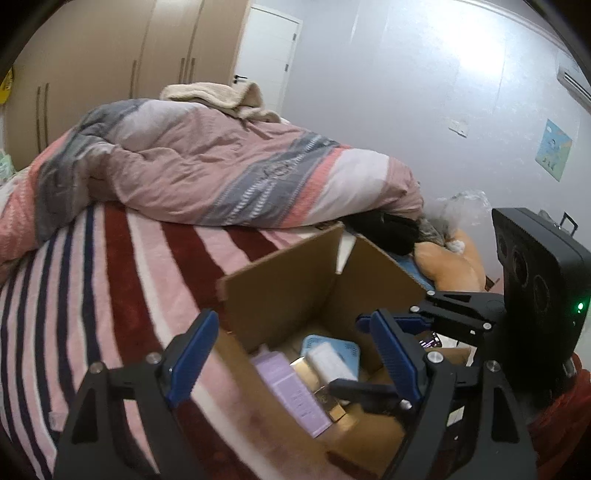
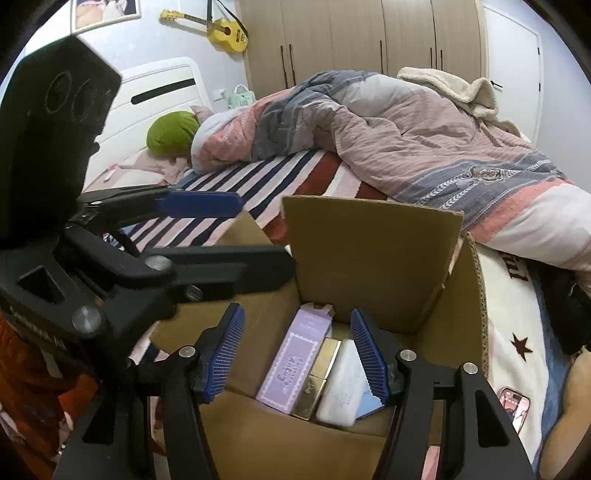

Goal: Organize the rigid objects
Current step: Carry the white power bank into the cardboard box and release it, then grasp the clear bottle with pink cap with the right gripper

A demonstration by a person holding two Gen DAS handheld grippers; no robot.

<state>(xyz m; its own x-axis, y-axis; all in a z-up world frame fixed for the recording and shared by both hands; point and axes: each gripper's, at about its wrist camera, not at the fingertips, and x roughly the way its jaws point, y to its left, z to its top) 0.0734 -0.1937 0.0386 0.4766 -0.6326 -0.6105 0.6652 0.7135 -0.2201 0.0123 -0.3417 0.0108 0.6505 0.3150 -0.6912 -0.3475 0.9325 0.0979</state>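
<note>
An open cardboard box point(image 2: 373, 258) stands on the striped bed. Inside lie a purple box point(image 2: 291, 363), a gold box point(image 2: 317, 380), a white case point(image 2: 341, 384) and a light blue item point(image 2: 369, 400). The same box point(image 1: 284, 295) and its contents show in the left wrist view, with the purple box point(image 1: 291, 391) and the white case point(image 1: 330, 360). My right gripper point(image 2: 297, 354) is open and empty, right above the box contents. My left gripper point(image 1: 291, 354) is open and empty, over the box's near left edge. The left gripper also shows in the right wrist view point(image 2: 207, 206).
A rumpled pink and grey duvet point(image 2: 424, 147) lies across the bed behind the box. A phone point(image 2: 515, 404) lies on the blanket at the right. A green pillow point(image 2: 171, 133) sits by the headboard. Wardrobes and a yellow guitar point(image 2: 221, 31) are at the back.
</note>
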